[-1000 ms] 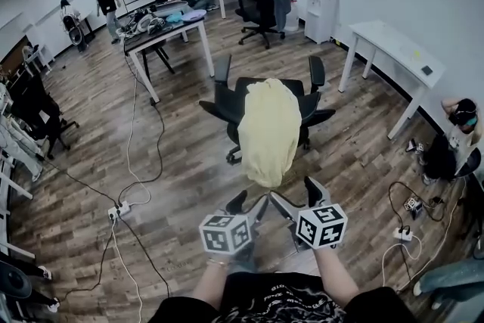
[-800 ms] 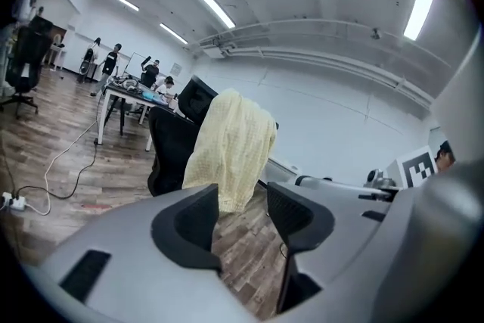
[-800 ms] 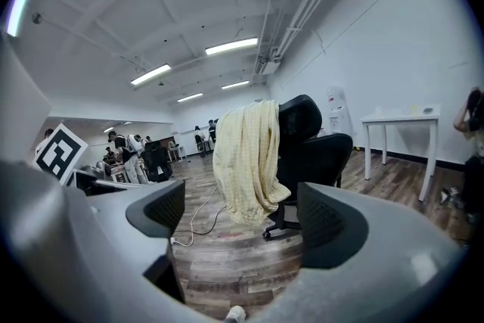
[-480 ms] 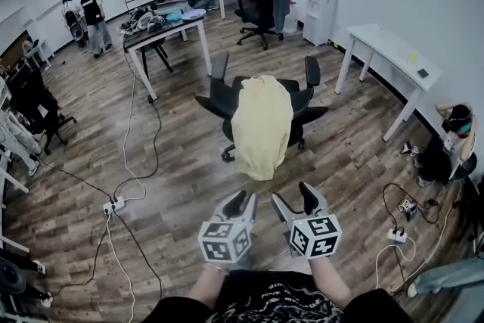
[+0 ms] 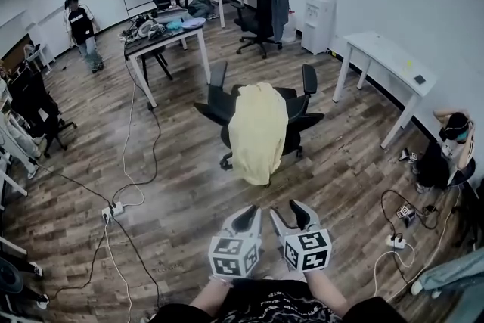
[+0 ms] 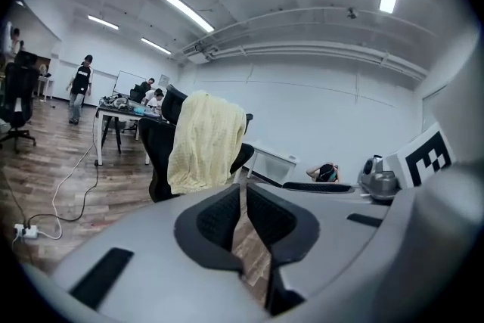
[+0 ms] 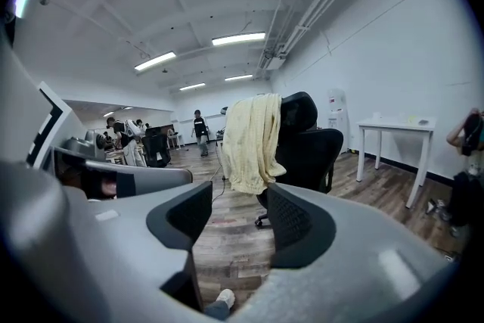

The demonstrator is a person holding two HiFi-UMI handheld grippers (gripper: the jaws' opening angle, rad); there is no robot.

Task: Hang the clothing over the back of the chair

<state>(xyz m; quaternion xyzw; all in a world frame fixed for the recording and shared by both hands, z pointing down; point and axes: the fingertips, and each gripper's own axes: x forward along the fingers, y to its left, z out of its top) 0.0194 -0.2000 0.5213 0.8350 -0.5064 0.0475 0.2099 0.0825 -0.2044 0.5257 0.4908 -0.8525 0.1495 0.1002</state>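
On the wood floor (image 5: 174,193), yellow clothing (image 5: 259,132) hides the chair (image 5: 301,117) back.

The wood-plank floor (image 5: 181,193) carries everything. Ahead of the left gripper (image 5: 248,214) and right gripper (image 5: 287,209), a black office chair (image 5: 299,113) stands on its castors, with pale yellow clothing (image 5: 257,132) draped over its back. Left of the left gripper, a white power strip (image 5: 113,212) lies on the planks, and a cable (image 5: 130,147) runs from it toward a cluttered white table (image 5: 205,57). Right of the right gripper lies 1 more strip (image 5: 395,242), with a bare white desk (image 5: 382,53) beyond.
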